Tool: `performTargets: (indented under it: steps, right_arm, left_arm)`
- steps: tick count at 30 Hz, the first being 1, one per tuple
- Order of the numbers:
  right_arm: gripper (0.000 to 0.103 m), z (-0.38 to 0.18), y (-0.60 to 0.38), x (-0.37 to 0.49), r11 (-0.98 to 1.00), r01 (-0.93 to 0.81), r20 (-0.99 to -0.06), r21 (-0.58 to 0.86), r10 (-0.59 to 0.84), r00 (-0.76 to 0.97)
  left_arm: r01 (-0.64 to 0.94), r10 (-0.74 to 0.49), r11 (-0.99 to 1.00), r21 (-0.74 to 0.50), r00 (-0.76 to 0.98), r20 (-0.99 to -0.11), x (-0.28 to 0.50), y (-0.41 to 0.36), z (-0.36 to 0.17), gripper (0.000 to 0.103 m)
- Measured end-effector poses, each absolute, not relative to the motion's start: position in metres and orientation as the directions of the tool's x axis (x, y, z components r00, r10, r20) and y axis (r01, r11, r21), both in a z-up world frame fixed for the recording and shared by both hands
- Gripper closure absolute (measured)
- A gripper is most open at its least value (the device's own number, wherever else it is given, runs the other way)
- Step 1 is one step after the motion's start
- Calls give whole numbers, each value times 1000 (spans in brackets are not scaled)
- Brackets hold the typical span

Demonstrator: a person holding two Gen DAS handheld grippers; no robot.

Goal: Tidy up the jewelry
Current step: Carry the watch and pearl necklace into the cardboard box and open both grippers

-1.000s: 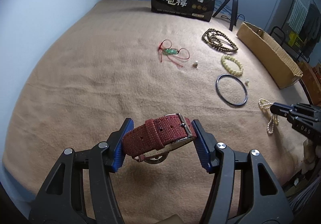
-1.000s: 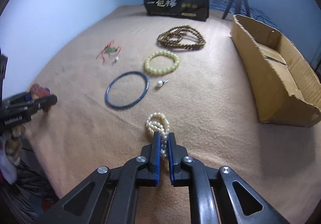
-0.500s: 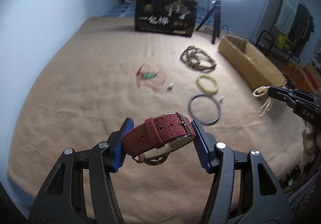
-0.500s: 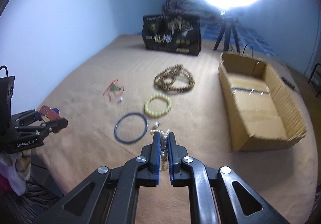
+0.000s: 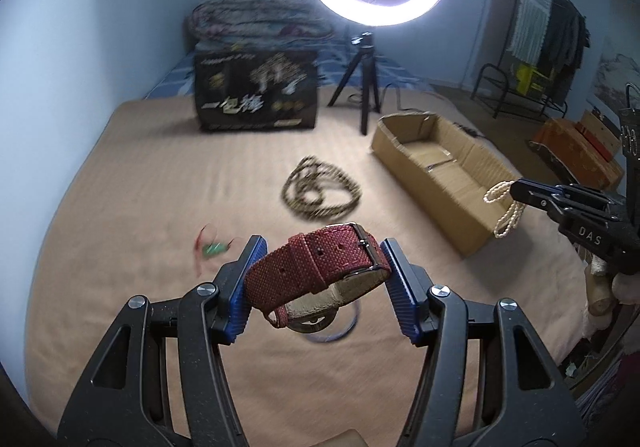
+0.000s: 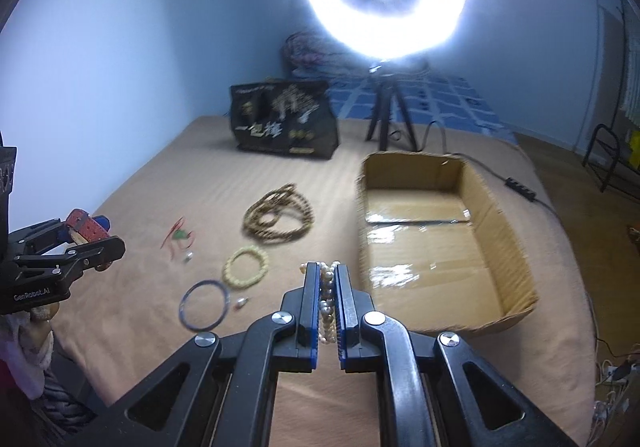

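My left gripper (image 5: pixel 320 279) is shut on a red-strapped watch (image 5: pixel 320 267) and holds it above the tan blanket. My right gripper (image 6: pixel 329 287) is shut on a white pearl bracelet (image 6: pixel 327 295), lifted off the bed just left of the open cardboard box (image 6: pixel 432 247). The pearls (image 5: pixel 504 207) hang in front of the box (image 5: pixel 440 171) in the left wrist view. On the blanket lie a brown bead necklace (image 6: pixel 278 219), a yellow bead bracelet (image 6: pixel 245 267), a dark bangle (image 6: pixel 204 303), a red cord with a green charm (image 6: pixel 178 235) and two small pearl earrings (image 6: pixel 241 302).
A black printed bag (image 6: pixel 284 123) and a ring light on a tripod (image 6: pixel 386 119) stand at the back of the bed. A cable with a power strip (image 6: pixel 520 187) runs behind the box. The bed's edge is close below both grippers.
Both grippers have risen off the blanket with their loads. The right gripper lifted the pearl bracelet and moved toward the box. The view has tilted up toward the ring light.
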State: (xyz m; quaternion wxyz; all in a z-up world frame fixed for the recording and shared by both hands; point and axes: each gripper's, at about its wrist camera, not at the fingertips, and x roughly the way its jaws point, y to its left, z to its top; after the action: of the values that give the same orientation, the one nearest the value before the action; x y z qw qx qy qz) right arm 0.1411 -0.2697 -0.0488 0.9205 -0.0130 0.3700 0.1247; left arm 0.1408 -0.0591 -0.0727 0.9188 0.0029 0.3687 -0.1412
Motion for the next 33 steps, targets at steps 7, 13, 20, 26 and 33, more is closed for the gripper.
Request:
performTargets:
  steps: [7,13,20,26,33]
  right_arm:
    - [99,-36,-300,163,981,-185,-680,50,169,714]
    - [99,-39,-325,182,990,-137,-694,44,129,709]
    - [99,-47,-351,198,995,-88,-709,53,100,698]
    - [99,-59,-371,216,996,-57,-727,75,94,680]
    - [99,-72,-384,231,995,-26,-742,93,87,665]
  left_arm:
    - [324,-319,938,-122,674,-666,178,-105,-60,43]
    - [374,-369,916,-142,652,-662,216,-153,-58,43]
    - [400,-404,899,-175,606,-685,260,-199,-76,43]
    - [423,-400,892,-158,575,-714,285,-233,-99,43]
    - [410,-387,897,-164,549,-741,309,-247,-120,43]
